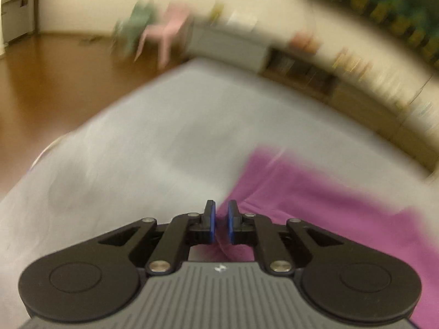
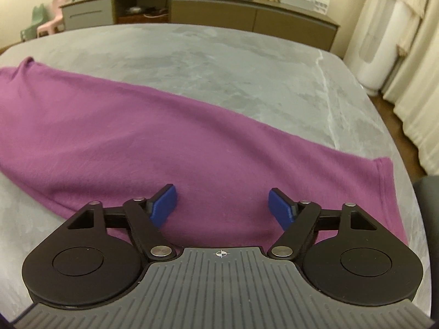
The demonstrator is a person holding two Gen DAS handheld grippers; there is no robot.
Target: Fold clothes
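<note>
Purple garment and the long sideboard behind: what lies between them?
Only bare grey bedsheet between the purple garment and the sideboard, in the right wrist view.

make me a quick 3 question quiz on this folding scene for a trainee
1. True or false: the right gripper has its jaws closed tight on the purple garment.
2. Multiple choice: what does the garment lie on? A. wooden floor B. grey bed cover C. pink chair
3. Fill in: in the left wrist view, the left gripper sits at the garment's ____ edge, by the picture.

Key: 1. false, its jaws stand wide open above the cloth. 2. B. 3. left.
</note>
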